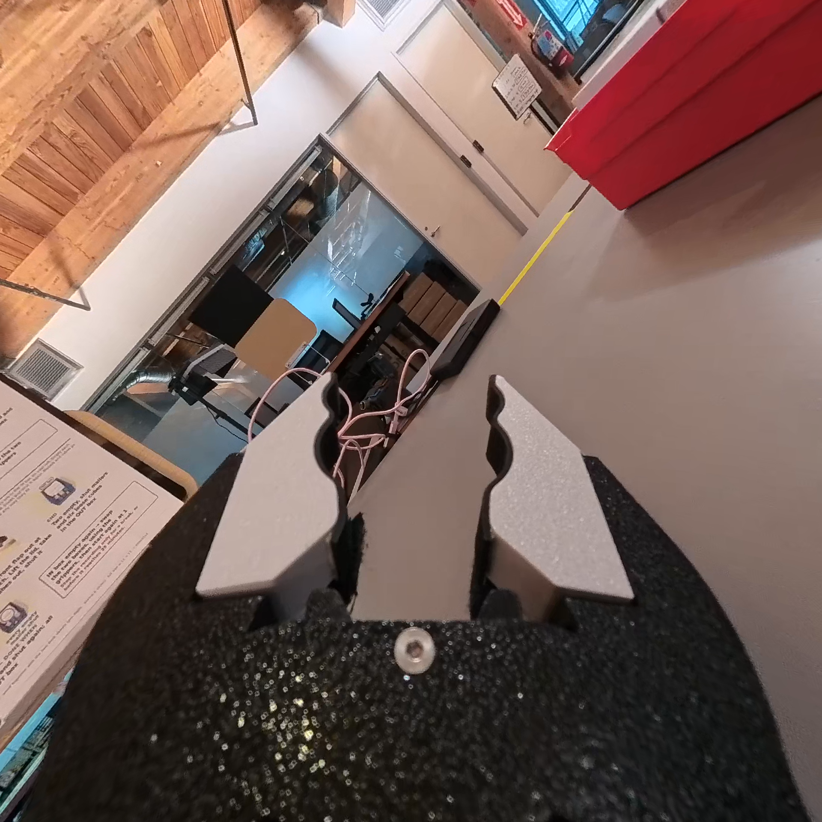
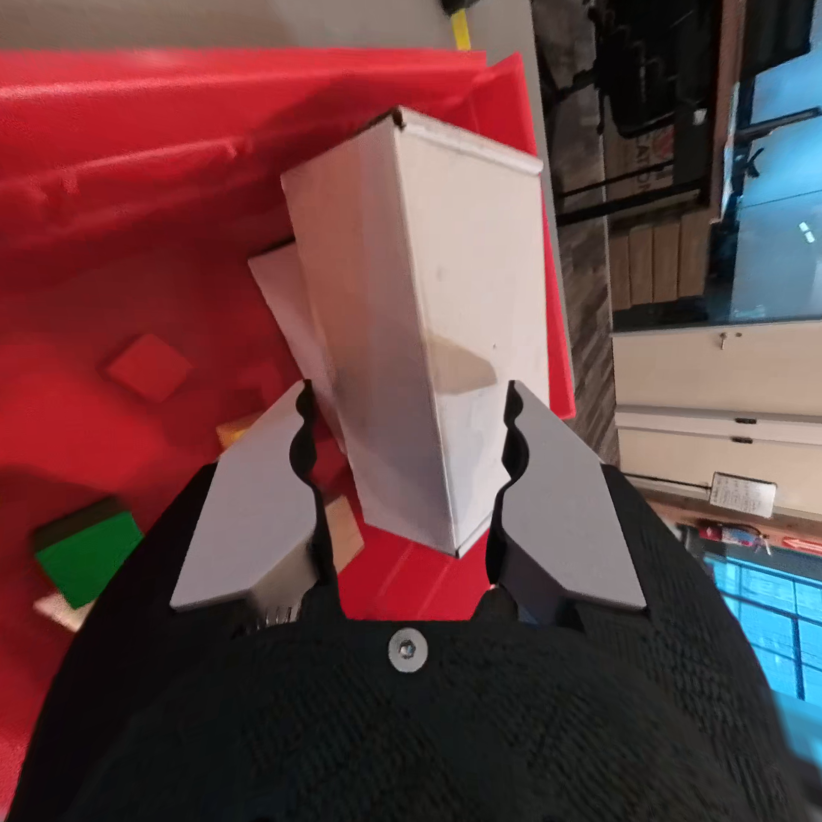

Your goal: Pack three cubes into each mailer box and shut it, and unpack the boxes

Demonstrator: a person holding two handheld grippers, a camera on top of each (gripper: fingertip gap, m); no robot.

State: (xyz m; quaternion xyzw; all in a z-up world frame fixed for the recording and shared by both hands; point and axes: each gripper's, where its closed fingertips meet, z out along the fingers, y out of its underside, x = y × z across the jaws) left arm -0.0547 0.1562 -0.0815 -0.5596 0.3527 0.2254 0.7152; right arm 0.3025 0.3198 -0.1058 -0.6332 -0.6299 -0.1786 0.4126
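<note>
white mailer box (image 2: 422,320) stands between the spread fingers of the right gripper (image 2: 409,449) over the red bin (image 2: 133,133), its long axis running straight ahead; blur makes contact hard to judge, seemingly none. left gripper (image 1: 411,427), fingers spread on nothing, points away across the grey table (image 1: 667,400).

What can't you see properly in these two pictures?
- Right wrist view: inside of the white mailer box; it is shut.
- Right wrist view: second white box, mostly behind the first.
- Right wrist view: yellow cube, behind a finger, blurred.
- Left wrist view: red bin's contents, behind its wall.
</note>
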